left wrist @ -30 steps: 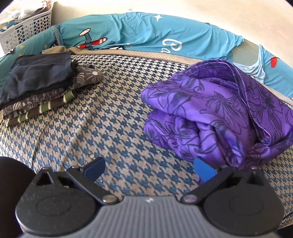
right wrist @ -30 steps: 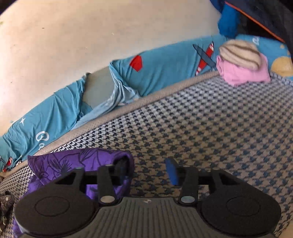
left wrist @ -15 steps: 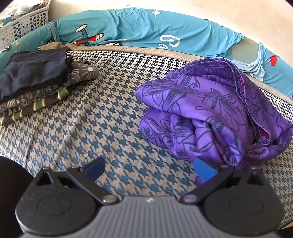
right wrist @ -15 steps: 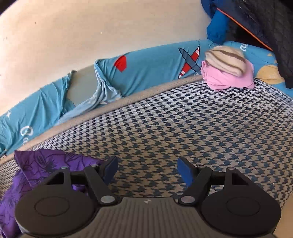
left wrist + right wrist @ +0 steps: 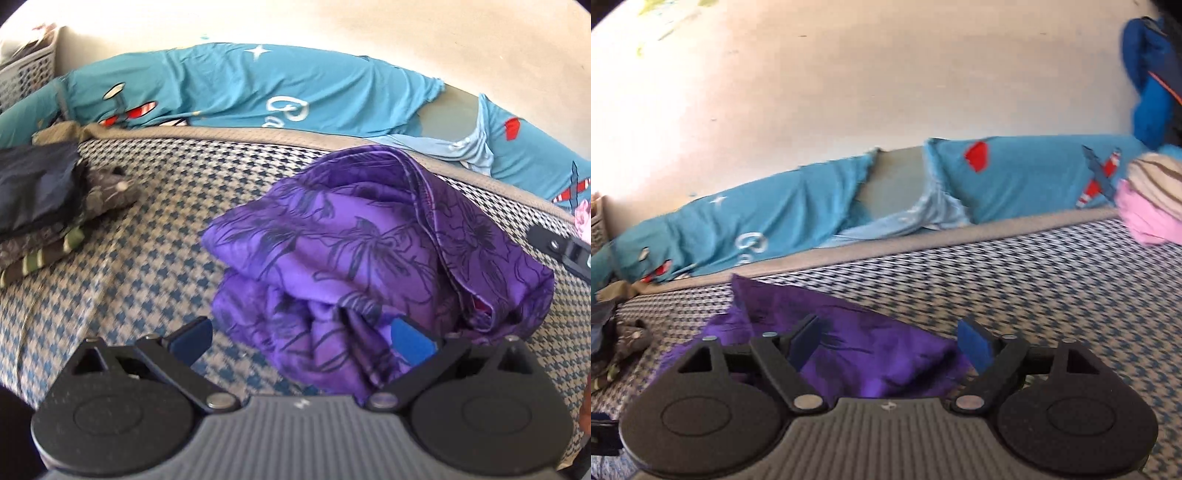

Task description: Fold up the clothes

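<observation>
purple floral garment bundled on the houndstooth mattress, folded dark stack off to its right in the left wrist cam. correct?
Not quite: the folded dark stack lies to the left of the purple floral garment, not its right. The left wrist view shows it at the left edge of the houndstooth mattress, apart from the bundled garment.
</observation>
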A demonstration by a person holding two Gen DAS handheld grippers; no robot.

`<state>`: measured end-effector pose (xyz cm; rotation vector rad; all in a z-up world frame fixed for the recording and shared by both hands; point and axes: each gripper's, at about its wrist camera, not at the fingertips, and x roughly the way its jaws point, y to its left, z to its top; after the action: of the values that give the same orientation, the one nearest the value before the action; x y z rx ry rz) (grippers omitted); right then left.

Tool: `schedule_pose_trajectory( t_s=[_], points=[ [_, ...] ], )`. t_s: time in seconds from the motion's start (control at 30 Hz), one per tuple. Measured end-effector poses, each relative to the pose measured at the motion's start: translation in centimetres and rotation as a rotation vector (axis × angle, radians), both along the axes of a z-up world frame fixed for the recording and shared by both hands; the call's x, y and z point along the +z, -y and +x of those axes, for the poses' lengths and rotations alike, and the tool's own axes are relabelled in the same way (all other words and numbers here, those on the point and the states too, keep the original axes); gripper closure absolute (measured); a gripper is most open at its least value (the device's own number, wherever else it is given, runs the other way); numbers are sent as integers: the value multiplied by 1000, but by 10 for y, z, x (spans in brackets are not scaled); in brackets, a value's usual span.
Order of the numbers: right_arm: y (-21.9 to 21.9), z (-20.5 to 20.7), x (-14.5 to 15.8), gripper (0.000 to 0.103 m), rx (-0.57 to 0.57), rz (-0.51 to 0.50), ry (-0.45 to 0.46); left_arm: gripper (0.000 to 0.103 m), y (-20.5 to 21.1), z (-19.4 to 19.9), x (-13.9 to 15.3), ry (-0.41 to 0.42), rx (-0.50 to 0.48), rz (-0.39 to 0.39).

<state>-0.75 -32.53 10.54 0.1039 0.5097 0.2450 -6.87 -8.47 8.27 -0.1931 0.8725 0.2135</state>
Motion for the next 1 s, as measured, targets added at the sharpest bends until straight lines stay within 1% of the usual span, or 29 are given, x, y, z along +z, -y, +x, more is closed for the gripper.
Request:
schedule_pose_trajectory(
  t_s=[0.17,0.27,0.3,0.4,0.53,0.67,0.77,0.8,0.83,0.87,0.93,0.97,1.0],
  points=[
    [-16,17,-6,15,35,30,-26,0,2,19,-14,-34,-12,-10],
    [-25,26,-11,12,43,24,-37,0,6,27,-23,-54,-32,-3],
    [-27,29,-12,10,44,19,-37,0,7,30,-26,-61,-39,0],
    [-36,37,-16,8,47,3,-27,0,9,36,-38,-88,-52,0],
    [-50,49,-23,6,72,-19,-21,0,7,38,-49,-100,-64,-16],
    [-66,62,-34,5,111,-42,-33,0,6,38,-53,-109,-72,-17],
    [-79,66,-44,5,131,-97,-48,0,8,36,-52,-115,-73,-13],
    [-82,65,-46,8,136,-113,-47,0,8,35,-52,-116,-72,-10],
    [-84,62,-47,16,140,-124,-39,0,9,35,-51,-117,-71,-5],
    [-86,60,-46,22,150,-131,-32,0,9,34,-51,-117,-71,1],
    [-91,54,-44,49,187,-147,-15,0,11,32,-50,-119,-69,11],
    [-93,50,-43,54,195,-166,0,0,11,31,-49,-120,-67,16],
    [-95,46,-43,65,198,-190,17,0,12,29,-48,-121,-66,18]
  ],
)
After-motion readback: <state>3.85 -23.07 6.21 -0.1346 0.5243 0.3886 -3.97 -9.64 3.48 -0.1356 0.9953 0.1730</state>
